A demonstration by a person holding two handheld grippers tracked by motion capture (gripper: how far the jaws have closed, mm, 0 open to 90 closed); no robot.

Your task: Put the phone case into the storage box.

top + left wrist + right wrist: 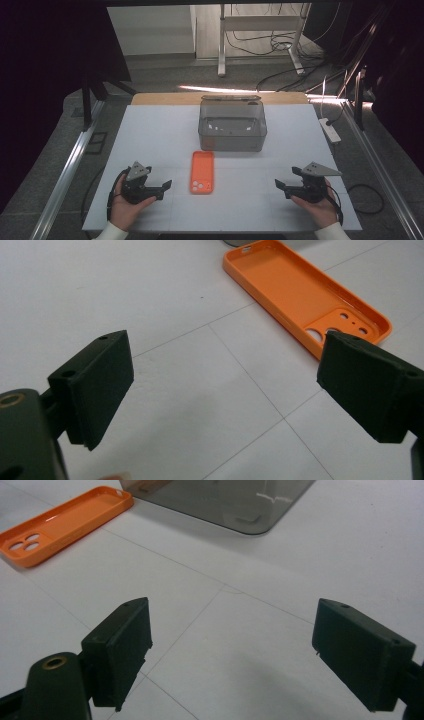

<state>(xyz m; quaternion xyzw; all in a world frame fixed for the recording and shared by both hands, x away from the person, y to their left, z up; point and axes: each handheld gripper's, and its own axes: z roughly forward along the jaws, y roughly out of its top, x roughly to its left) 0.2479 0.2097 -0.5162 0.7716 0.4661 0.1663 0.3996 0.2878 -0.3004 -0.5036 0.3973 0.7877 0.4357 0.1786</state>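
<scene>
Both grippers, left gripper (162, 189) and right gripper (281, 188), gape wide, empty; flat orange phone case (202, 172) may skid if pinched off-centre.

- A white table (150, 135) carried everything.
- An orange phone case (202, 172) lay flat at its middle.
- A smoky transparent box (232, 125) stood just behind the case.

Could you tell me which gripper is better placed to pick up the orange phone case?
Probably the left gripper: its open jaws sit nearer the orange phone case and point at its camera-cutout end. The right gripper, also open, is farther off.
</scene>
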